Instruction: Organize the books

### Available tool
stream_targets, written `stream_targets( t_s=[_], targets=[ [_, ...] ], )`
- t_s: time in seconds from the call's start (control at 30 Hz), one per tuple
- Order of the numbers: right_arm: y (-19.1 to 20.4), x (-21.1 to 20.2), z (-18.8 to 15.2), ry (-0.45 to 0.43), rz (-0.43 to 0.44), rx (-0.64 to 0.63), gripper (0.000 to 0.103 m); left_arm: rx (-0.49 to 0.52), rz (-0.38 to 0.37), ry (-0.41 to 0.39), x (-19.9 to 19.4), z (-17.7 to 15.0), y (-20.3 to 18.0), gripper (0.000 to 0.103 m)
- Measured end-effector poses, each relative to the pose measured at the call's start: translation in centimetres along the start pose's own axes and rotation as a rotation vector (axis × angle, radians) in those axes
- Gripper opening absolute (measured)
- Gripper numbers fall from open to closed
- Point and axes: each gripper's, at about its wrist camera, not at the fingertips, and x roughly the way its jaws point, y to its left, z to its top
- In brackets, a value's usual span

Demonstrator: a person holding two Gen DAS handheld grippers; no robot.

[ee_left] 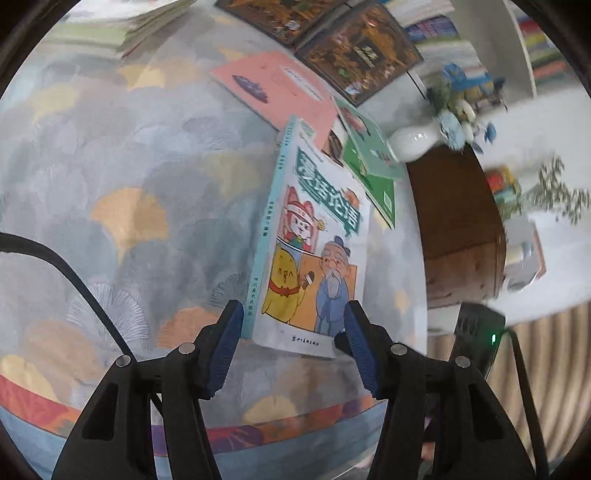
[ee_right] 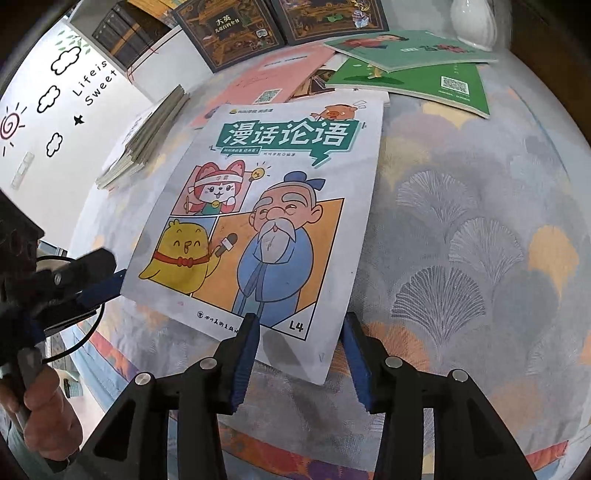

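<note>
A cartoon-cover book with a teal spine lies on the ginkgo-pattern tablecloth. Its far end rests over a pink book, and its near edge throws a shadow on the cloth. My left gripper straddles the book's near spine corner with its jaws apart, the left pad tip beside the spine. In the right wrist view the left gripper comes in from the left at that corner. My right gripper stands open over the book's near right corner, one finger above the cover and the other just outside the edge.
Behind the book lie two green books, dark hardcovers and a stack of thin booklets. A white vase stands at the cloth's far right. A person's hand holds the left tool. A black device with a green light sits right.
</note>
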Motion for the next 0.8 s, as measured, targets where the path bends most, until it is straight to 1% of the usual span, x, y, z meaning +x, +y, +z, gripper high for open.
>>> stream_targets(
  t_s=[0.07,0.17,0.2,0.23,0.27,0.3,0.43,0.47,0.57,0.63,0.67,0.73,0.77,0.8],
  targets=[
    [0.3,0.1,-0.1,-0.004,-0.008,-0.014,0.045,-0.025,-0.004,0.01,0.8,0.1,0.6,0.051],
    [0.6,0.3,0.0,-0.003,-0.013,-0.021,0.048,-0.037,0.036,0.017,1.8,-0.1,1.1,0.048],
    [0.6,0.3,0.0,0.001,-0.012,-0.021,0.048,-0.046,0.044,0.015,1.9,-0.2,1.3,0.041],
    [0.8,0.4,0.1,0.003,-0.012,-0.022,0.048,-0.057,0.043,0.023,2.2,-0.2,1.6,0.031],
    [0.7,0.5,0.1,0.005,-0.009,-0.02,0.049,-0.077,0.045,0.031,2.7,-0.2,2.0,0.027],
    [0.7,0.5,0.1,0.006,-0.005,-0.016,0.049,-0.082,0.051,0.026,2.9,-0.3,2.1,0.02],
    [0.3,0.6,0.6,0.011,0.041,0.016,0.054,-0.063,0.067,0.006,2.7,-0.2,1.5,0.018],
    [0.2,0.6,0.6,0.011,0.049,0.026,0.054,-0.064,0.057,0.009,2.7,-0.1,1.4,0.017],
    [-0.1,0.6,0.7,0.016,0.071,0.042,0.054,-0.066,-0.005,0.044,3.2,0.0,0.6,0.016],
    [-0.5,0.6,0.8,0.016,0.09,0.055,0.054,-0.053,-0.011,0.051,3.4,-0.2,0.0,0.016],
    [-0.6,0.5,0.7,0.016,0.103,0.064,0.053,-0.048,0.002,0.049,3.5,-0.3,-0.2,0.016],
    [-1.2,0.5,0.8,0.025,0.138,0.088,0.053,-0.068,0.007,0.048,3.7,-0.2,0.1,0.016],
    [-1.6,0.5,0.9,0.034,0.161,0.109,0.053,-0.093,-0.004,0.051,3.8,-0.1,0.4,0.016],
    [-2.0,0.4,0.9,0.043,0.179,0.129,0.053,-0.125,-0.032,0.056,3.8,-0.1,0.6,0.015]
  ],
)
